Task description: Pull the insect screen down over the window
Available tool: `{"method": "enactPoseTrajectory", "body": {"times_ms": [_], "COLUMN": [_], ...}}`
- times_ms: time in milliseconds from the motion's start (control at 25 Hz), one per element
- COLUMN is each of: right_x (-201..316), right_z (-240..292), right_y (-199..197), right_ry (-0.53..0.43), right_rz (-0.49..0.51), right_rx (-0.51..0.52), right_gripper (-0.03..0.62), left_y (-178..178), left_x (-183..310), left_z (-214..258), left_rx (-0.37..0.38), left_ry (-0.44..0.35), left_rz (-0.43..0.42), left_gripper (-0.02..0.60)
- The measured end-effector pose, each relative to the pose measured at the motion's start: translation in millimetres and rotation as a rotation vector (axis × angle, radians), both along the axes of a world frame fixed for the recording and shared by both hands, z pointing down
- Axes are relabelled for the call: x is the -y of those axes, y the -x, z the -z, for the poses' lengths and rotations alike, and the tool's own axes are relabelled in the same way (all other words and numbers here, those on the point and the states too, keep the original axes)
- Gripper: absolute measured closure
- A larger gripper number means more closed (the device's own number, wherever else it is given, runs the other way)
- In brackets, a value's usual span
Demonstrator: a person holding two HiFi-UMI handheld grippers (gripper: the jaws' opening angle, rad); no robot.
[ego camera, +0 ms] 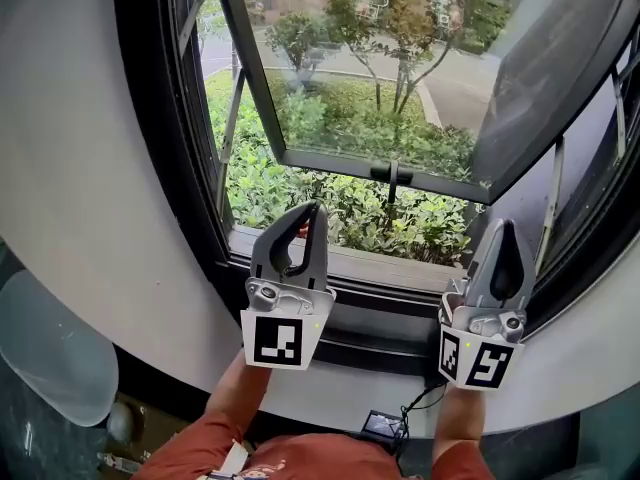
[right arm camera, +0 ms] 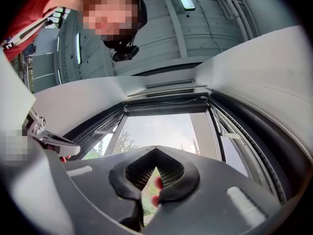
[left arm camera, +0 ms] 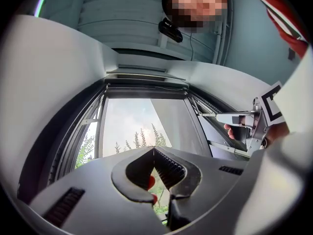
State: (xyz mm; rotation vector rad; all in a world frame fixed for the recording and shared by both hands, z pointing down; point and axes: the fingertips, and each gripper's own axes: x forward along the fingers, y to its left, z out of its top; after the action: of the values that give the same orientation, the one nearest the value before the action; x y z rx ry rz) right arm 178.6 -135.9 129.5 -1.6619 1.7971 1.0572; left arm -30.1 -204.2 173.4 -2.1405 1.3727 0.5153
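The window (ego camera: pixel 350 118) stands with its glass sash swung outward over shrubs. Looking up in both gripper views, a dark bar (left arm camera: pixel 146 89) (right arm camera: pixel 166 104) runs across the top of the frame; no screen mesh covers the opening. My left gripper (ego camera: pixel 312 208) points up in front of the lower left of the opening, jaws shut with nothing between them (left arm camera: pixel 153 150). My right gripper (ego camera: pixel 503 226) is held at the lower right, also shut and empty (right arm camera: pixel 156 148). Neither touches the frame.
The sash handle (ego camera: pixel 392 176) hangs at the sash's lower rail, between the two grippers. The sill (ego camera: pixel 400 268) lies just below them. Curved white wall (ego camera: pixel 80 198) surrounds the dark frame. A small device with a cable (ego camera: pixel 383 426) sits below the sill.
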Motion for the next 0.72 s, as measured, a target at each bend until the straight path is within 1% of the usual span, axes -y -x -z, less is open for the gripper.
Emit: {"method": "enactPoseTrajectory", "body": {"times_ms": [280,440,600,720], "right_x": [-4.4,-4.6,-4.8,-4.1], "right_z": [29.9,43.7,56.2,68.0], "right_y": [-0.8,-2.5,-5.2,-5.9], "right_ry": [-0.062,-0.089,-0.113,-0.136], "right_rz": [0.011,0.006,0.006,0.005], "right_rx": [-0.002,-0.011,-0.011,-0.010], "right_gripper": [0.585,0.585,0.585,0.585], "left_y": [4.4,8.8,8.0,7.5], "left_x": [-0.4,3.8,6.3,6.0], "left_z": [33.8,49.9,62.1,75.1], "left_rx": [-0.020,-0.043,-0.038,-0.036], "left_ry": [-0.075,-0.097,-0.116,-0.150], "left_rz": [0.016,0.029,0.039,0.042], "left_gripper": [0.575,0.575,0.575,0.575]}}
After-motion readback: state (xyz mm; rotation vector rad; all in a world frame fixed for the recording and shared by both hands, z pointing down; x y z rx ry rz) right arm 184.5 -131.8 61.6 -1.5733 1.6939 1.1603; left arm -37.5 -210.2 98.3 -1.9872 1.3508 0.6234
